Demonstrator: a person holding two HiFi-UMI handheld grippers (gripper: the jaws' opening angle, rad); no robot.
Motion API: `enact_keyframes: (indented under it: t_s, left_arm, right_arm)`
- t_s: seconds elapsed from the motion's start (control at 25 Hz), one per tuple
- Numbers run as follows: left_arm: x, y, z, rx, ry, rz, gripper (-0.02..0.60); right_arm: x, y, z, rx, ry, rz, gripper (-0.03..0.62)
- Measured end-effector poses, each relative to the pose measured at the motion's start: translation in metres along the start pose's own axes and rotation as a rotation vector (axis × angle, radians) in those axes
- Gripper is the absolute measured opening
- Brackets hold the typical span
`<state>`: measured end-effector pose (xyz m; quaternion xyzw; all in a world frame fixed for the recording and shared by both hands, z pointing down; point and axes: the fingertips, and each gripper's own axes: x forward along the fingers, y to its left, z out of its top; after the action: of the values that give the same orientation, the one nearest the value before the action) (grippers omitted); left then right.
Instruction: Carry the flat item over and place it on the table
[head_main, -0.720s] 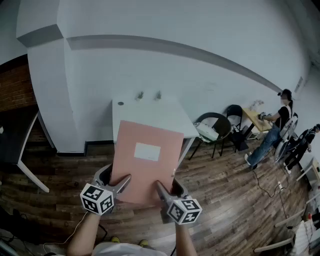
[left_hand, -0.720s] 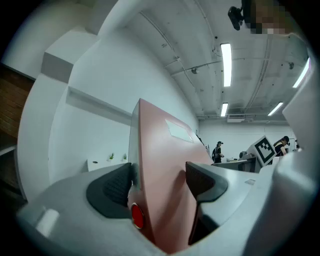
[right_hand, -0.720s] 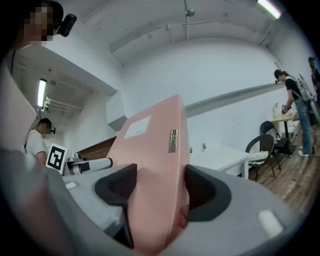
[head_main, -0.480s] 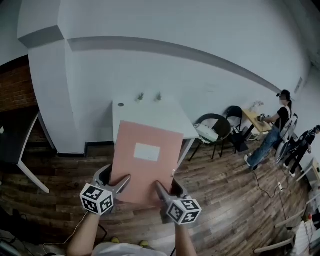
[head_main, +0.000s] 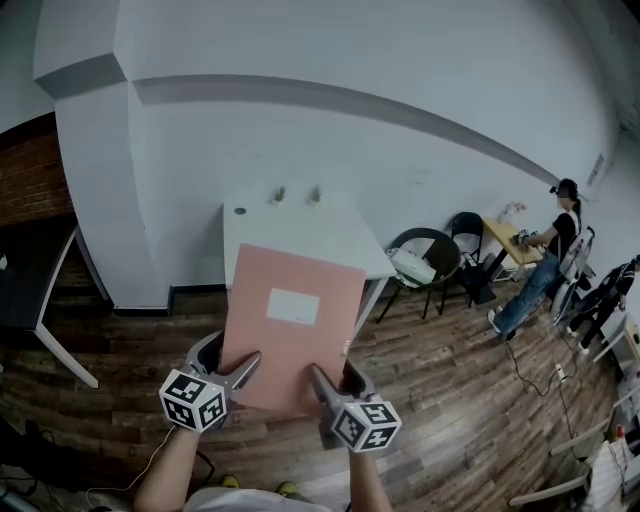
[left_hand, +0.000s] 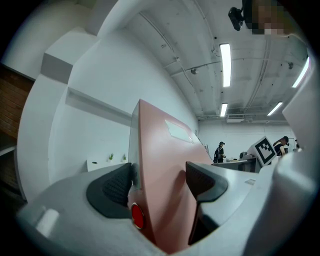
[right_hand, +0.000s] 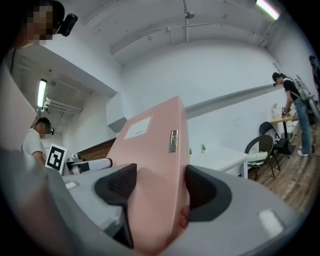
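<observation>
A flat pink box (head_main: 295, 320) with a white label hangs in the air over the wooden floor, just in front of a white table (head_main: 300, 225). My left gripper (head_main: 228, 362) is shut on the box's near left corner, and my right gripper (head_main: 330, 372) is shut on its near right corner. In the left gripper view the box (left_hand: 160, 165) stands edge-on between the dark pads of the left gripper (left_hand: 157, 185). In the right gripper view the box (right_hand: 155, 145) fills the gap of the right gripper (right_hand: 155, 187), and both pads press on it.
Two small plants (head_main: 280, 192) stand at the white table's far edge by the wall. A black chair (head_main: 430, 255) is right of the table. Further right a person (head_main: 555, 250) is at a small wooden table (head_main: 505, 235). A dark table (head_main: 30, 280) stands at the left.
The box and both grippers keep the same pose and grip. The person at the far right has shifted slightly.
</observation>
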<state>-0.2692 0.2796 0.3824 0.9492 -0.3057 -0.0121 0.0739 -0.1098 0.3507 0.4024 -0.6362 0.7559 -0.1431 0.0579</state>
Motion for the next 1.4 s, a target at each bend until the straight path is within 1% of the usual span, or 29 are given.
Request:
enact_keyframes:
  t_s: [0.36, 0.96, 1.2, 1.4]
  left_arm:
    - [0.011, -0.016, -0.004, 0.001, 0.010, 0.013, 0.344]
    - [0.056, -0.050, -0.004, 0.025, -0.010, 0.070, 0.345]
    - [0.077, -0.045, -0.009, 0.021, -0.006, 0.085, 0.345]
    - [0.098, -0.026, -0.011, 0.024, -0.007, 0.086, 0.345]
  right_arm:
    - [-0.009, -0.018, 0.004, 0.000, 0.000, 0.011, 0.307]
    - [-0.011, -0.076, 0.022, -0.011, -0.004, 0.068, 0.308]
    - [0.005, -0.094, 0.024, -0.010, 0.002, 0.079, 0.308]
    - [0.031, -0.105, 0.024, -0.009, -0.001, 0.079, 0.308]
